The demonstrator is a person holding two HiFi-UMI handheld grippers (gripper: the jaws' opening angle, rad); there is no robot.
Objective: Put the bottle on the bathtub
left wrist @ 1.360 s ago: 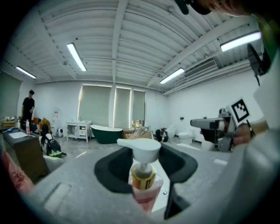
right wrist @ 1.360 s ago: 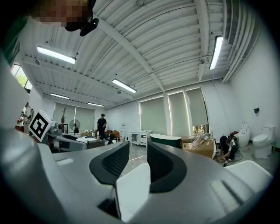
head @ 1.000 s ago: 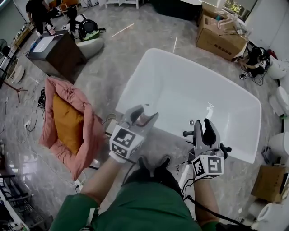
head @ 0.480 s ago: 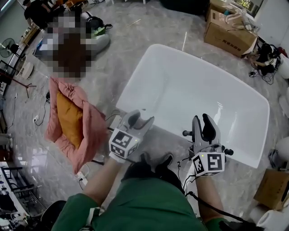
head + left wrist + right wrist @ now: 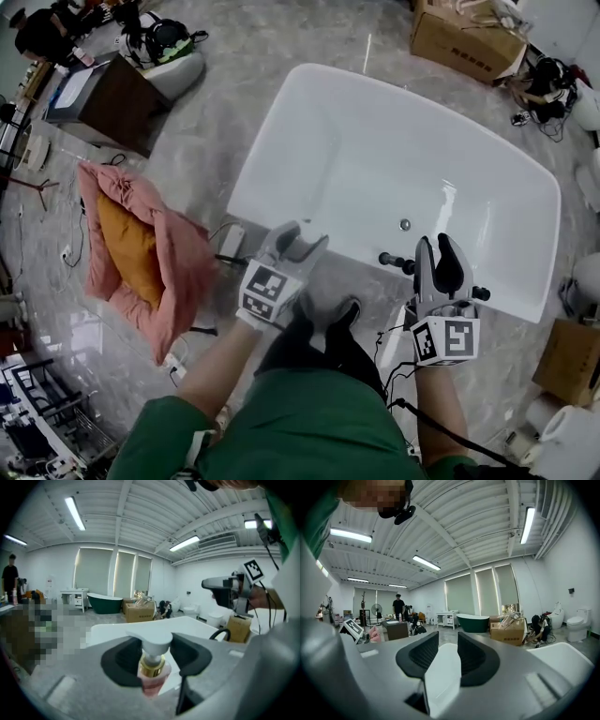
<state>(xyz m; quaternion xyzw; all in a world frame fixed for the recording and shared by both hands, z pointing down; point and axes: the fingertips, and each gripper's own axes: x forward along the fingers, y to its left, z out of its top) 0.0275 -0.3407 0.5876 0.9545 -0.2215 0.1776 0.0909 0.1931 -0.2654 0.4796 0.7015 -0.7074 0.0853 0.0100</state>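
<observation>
A white bathtub (image 5: 309,141) fills the middle of the head view. My left gripper (image 5: 305,236) hangs over the tub's near rim, shut on a pump bottle (image 5: 152,679) with a white pump head, a gold collar and a pink body. In the left gripper view the jaws clamp the bottle's neck, with the tub (image 5: 187,623) just beyond. My right gripper (image 5: 437,244) sits to the right, near the rim by the black tap fittings (image 5: 394,261). It holds nothing, and in the right gripper view (image 5: 448,653) a narrow gap shows between its jaws.
A pink and orange cushion (image 5: 141,248) lies on the floor left of the tub, with a power strip (image 5: 230,244) beside it. A dark cabinet (image 5: 103,98) stands far left. A cardboard box (image 5: 464,42) lies beyond the tub. My legs are below the grippers.
The head view has swung, so the tub sits higher and more central. Both grippers stay near the tub's front rim. The left one keeps hold of the bottle.
</observation>
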